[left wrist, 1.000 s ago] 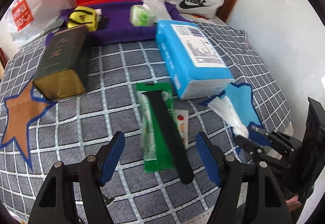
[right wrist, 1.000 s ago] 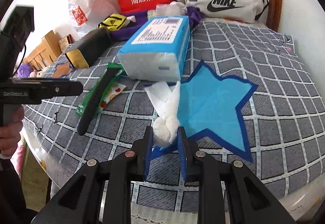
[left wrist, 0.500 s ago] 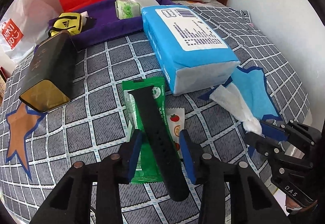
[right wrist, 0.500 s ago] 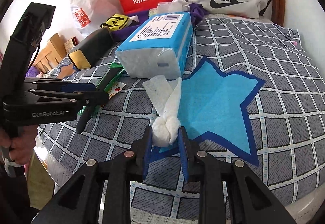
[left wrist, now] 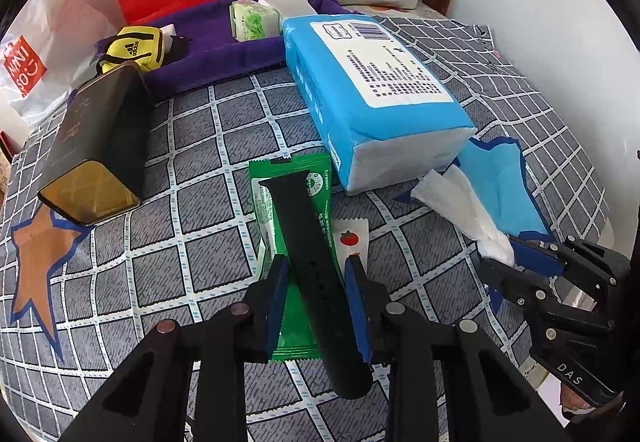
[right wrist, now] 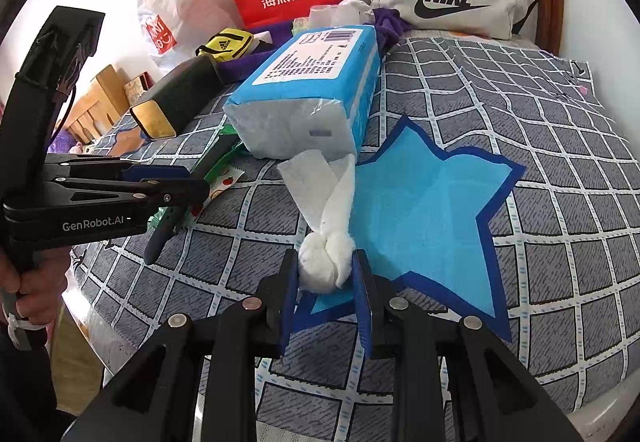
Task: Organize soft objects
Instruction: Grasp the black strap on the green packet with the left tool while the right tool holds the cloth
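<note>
Both claws are closing on soft things lying on the checked bed.

The left claw (left wrist: 316, 282), its jaws having just been narrowing, is straddling the one black strap (left wrist: 312, 262) atop the one green sachet (left wrist: 296, 322), seemingly to lift it; whether the pads are pressing yet cannot be told. The right claw (right wrist: 325, 274) is clenching the knot of the single white tissue twist (right wrist: 324, 258) on the blue star (right wrist: 420, 209), probably for carrying. One blue tissue pack (right wrist: 312, 89) is lying beside it.
</note>
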The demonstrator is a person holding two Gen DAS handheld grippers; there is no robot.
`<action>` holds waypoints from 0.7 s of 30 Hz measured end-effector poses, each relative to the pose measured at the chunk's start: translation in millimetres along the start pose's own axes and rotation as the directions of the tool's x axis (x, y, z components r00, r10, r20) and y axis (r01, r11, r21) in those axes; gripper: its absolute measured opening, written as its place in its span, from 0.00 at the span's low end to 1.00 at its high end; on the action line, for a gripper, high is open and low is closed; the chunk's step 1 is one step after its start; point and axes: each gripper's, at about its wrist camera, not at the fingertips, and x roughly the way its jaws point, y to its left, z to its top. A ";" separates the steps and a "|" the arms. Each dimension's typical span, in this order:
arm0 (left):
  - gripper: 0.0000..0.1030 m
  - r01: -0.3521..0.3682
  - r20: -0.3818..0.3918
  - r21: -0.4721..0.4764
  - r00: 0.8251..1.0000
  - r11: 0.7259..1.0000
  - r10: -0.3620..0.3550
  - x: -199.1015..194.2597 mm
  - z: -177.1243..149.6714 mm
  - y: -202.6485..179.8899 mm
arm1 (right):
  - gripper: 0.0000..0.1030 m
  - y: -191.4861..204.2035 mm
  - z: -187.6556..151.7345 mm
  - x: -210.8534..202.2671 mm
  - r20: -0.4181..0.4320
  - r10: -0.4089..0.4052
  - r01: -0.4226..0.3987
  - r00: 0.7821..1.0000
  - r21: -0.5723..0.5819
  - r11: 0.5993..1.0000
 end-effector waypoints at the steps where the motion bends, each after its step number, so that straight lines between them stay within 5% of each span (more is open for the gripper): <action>1: 0.25 0.004 0.001 -0.005 1.000 1.000 -0.004 -1.2 -0.2 0.9 | 0.26 0.2 0.0 0.1 0.001 -0.002 0.002 1.000 0.000 1.000; 12: 0.22 0.090 0.022 -0.191 0.996 0.977 -0.087 -16.8 -8.8 61.2 | 0.24 1.3 1.0 -0.8 -0.003 -0.017 0.017 1.000 -0.011 1.000; 21: 0.25 0.068 -0.017 -0.174 0.997 0.982 -0.072 -16.2 -17.8 72.7 | 0.24 2.6 -1.4 -2.2 -0.011 -0.004 0.004 1.000 -0.015 1.000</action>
